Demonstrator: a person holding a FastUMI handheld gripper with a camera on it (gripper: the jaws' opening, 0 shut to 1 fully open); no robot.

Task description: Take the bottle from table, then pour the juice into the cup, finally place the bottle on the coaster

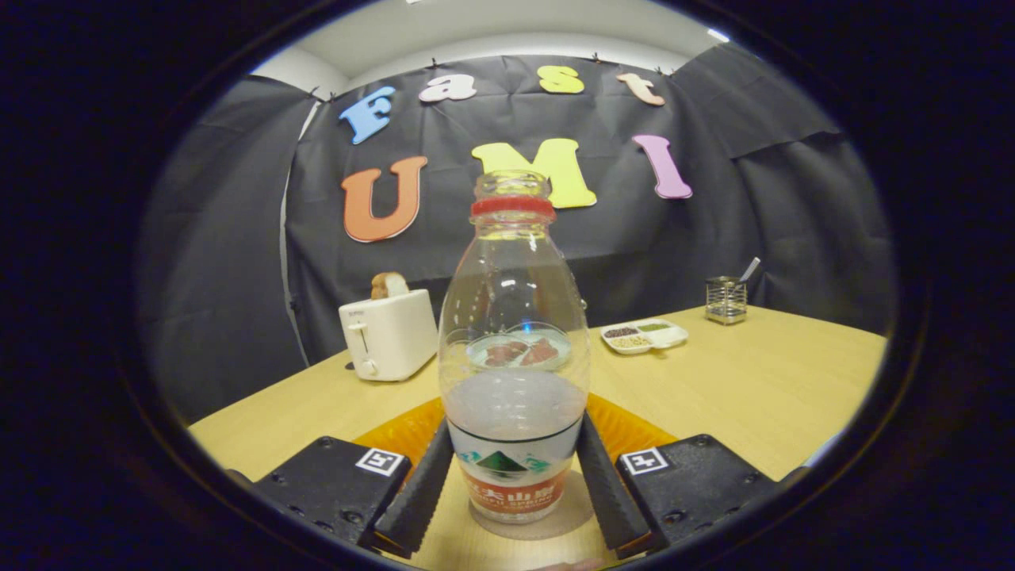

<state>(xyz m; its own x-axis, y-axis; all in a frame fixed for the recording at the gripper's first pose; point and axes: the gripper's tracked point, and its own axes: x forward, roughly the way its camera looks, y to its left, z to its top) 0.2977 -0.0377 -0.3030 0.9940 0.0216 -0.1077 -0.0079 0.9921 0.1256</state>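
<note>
Fingers clamped on clear plastic bottle, uncapped, red neck ring, standing on tabletop by orange coaster. Likely grasp step; next: lift upright, find cup.

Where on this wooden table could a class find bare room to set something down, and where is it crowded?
Bare room: the light wooden table between the white divided snack dish and the near edge. Crowded: the gripper with fingers flanking the clear plastic bottle, orange coaster behind. The white toaster and wire holder sit by the far edge.
</note>
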